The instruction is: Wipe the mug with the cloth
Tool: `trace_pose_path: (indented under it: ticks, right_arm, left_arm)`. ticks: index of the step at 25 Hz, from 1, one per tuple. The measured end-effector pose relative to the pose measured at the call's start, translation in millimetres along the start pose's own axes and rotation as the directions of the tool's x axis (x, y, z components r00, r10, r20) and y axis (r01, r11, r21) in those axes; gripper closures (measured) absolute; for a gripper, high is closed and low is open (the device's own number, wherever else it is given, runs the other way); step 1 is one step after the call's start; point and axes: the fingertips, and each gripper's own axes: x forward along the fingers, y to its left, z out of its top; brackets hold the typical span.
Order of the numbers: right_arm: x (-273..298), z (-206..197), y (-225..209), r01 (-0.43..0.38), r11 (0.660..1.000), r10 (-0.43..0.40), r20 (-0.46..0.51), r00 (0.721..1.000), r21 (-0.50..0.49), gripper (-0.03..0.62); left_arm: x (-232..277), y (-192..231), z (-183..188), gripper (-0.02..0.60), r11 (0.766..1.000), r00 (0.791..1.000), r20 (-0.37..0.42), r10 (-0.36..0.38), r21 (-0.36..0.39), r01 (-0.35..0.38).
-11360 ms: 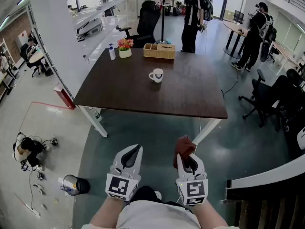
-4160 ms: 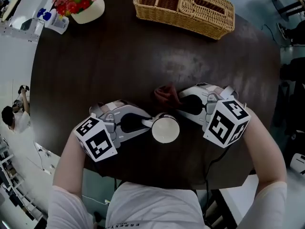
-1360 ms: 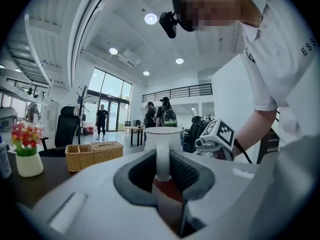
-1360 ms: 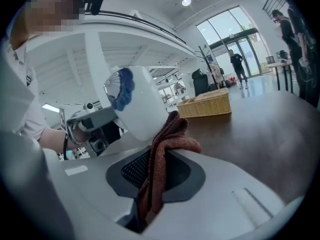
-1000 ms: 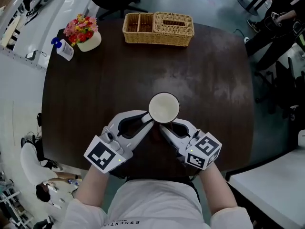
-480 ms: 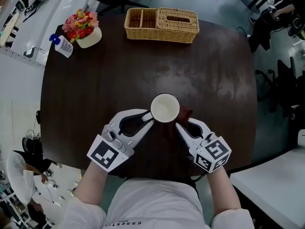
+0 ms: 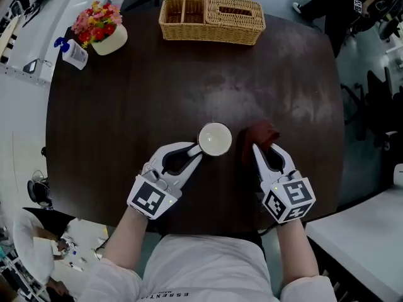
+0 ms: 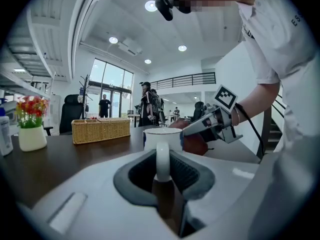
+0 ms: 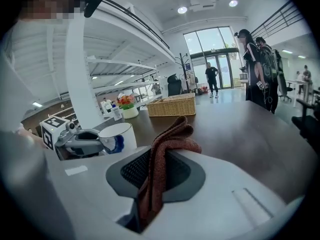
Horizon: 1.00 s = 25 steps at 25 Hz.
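Left tool (image 7: pixel 194 155) and right tool (image 7: pixel 267 148): smooth white moulded shells, each with a dark grey ribbed oval recess round the jaws. At the rear of each, a white cube, left (image 7: pixel 151 200) and right (image 7: pixel 289 200), printed with black square markers. Thin black cable (image 8: pixel 252 126) at the right tool's wrist end. Wearer: white short-sleeved T-shirt (image 7: pixel 201 269) with small black lettering; forearms bare.

Left gripper (image 7: pixel 196 153): angled up and to the right, jaws closed on the handle of the mug (image 7: pixel 215 138). Right gripper (image 7: pixel 266 148): pointing forward, jaws clamped on the cloth (image 7: pixel 259 133). Left forearm (image 7: pixel 126 238) and right forearm (image 7: pixel 293 247): bare, reaching forward, apart.
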Motion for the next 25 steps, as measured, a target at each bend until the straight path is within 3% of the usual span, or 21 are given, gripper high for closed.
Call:
trace_pose_path:
  ticks: [8, 14, 20, 23, 25]
  right_arm:
    - [6.0, -6.9, 20.1, -0.029, 0.999, 0.029, -0.012, 1.000, -0.033, 0.513]
    - [4.3, -12.0, 27.1, -0.030, 0.999, 0.029, -0.025, 0.999, -0.030, 0.513]
    - [-6.9, -10.3, 35.4, -0.004, 0.999, 0.003, -0.025, 1.000, -0.041, 0.513]
    - [-17.4, -6.0, 41.9, 0.024, 0.998, -0.025, -0.013, 1.000, -0.058, 0.513]
    - [-27.6, -1.8, 48.3, 0.049, 0.996, -0.049, -0.001, 0.999, -0.069, 0.513]
  left_arm:
    - [-0.8, -7.5, -23.6, 0.514, 0.992, 0.994, -0.032, -0.102, 0.068, 0.104]
    - [-1.5, -2.7, -34.1, 0.512, 0.988, 0.992, -0.061, -0.114, 0.097, 0.120]
    - [-15.7, 6.8, -26.8, 0.479, 0.994, 0.998, -0.065, 0.021, 0.106, -0.014]
    - [-34.1, 10.2, 2.4, 0.479, 0.991, 0.992, 0.017, 0.129, 0.031, -0.129]
    - [-51.1, 13.2, 30.5, 0.479, 0.972, 0.969, 0.085, 0.234, -0.035, -0.232]
